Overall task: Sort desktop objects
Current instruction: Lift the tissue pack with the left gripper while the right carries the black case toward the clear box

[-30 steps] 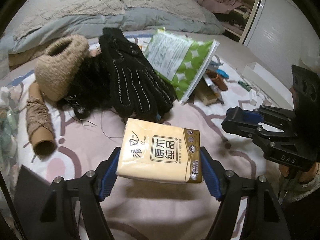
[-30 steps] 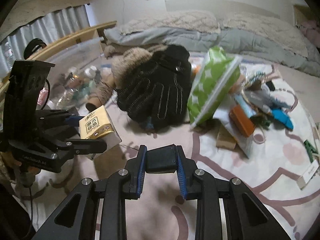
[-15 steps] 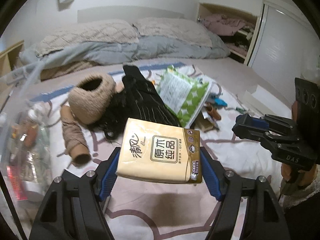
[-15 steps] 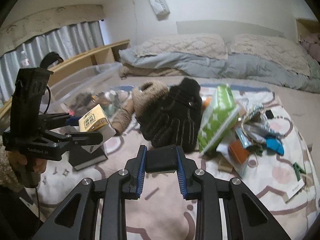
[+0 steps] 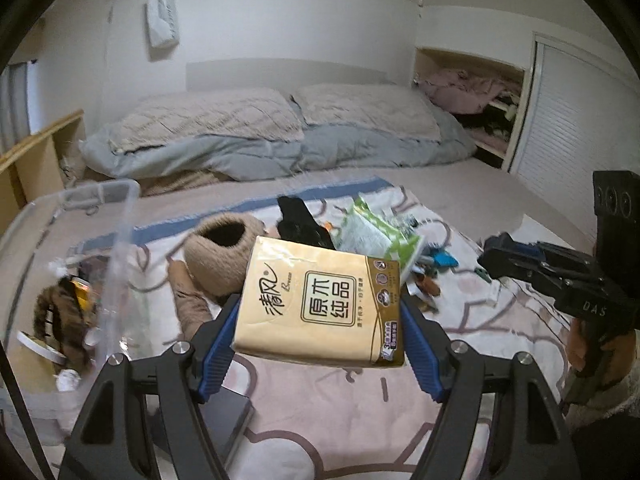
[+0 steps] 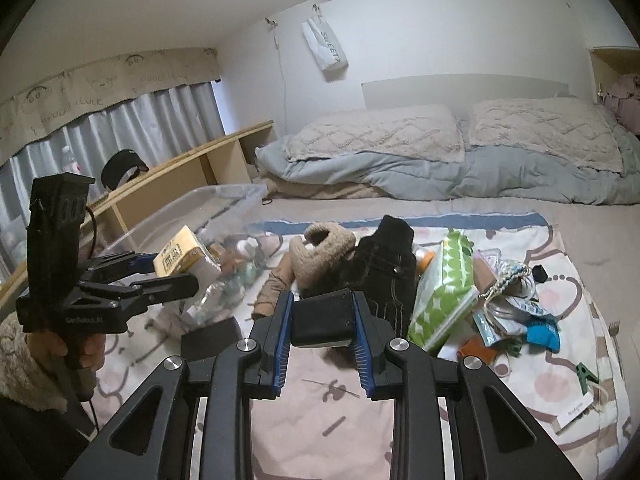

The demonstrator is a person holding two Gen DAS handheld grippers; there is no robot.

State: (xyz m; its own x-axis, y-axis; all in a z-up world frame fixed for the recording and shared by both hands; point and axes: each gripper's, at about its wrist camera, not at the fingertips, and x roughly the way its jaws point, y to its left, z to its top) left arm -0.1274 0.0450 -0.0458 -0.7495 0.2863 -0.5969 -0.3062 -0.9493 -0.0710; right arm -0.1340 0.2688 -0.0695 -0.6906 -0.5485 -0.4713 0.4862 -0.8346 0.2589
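While our left gripper (image 5: 320, 340) clamps a yellow tissue pack (image 5: 320, 300) printed "原木纯品" above the bedspread (image 5: 340, 412), our right gripper (image 6: 320, 344) pinches a small black box (image 6: 323, 322); a wall bag (image 6: 326, 50) reads "SWEET".

Two pillows (image 6: 460, 132) on grey duvet (image 6: 440, 176), white bag (image 6: 326, 48) on wall

On the bed, the gloves (image 6: 386, 276) lie at centre. The knitted hat (image 6: 322, 256) is at 9 o'clock of them, the wet-wipes pack (image 6: 446, 292) at 3 o'clock, pillows (image 6: 376, 132) at 12 o'clock.
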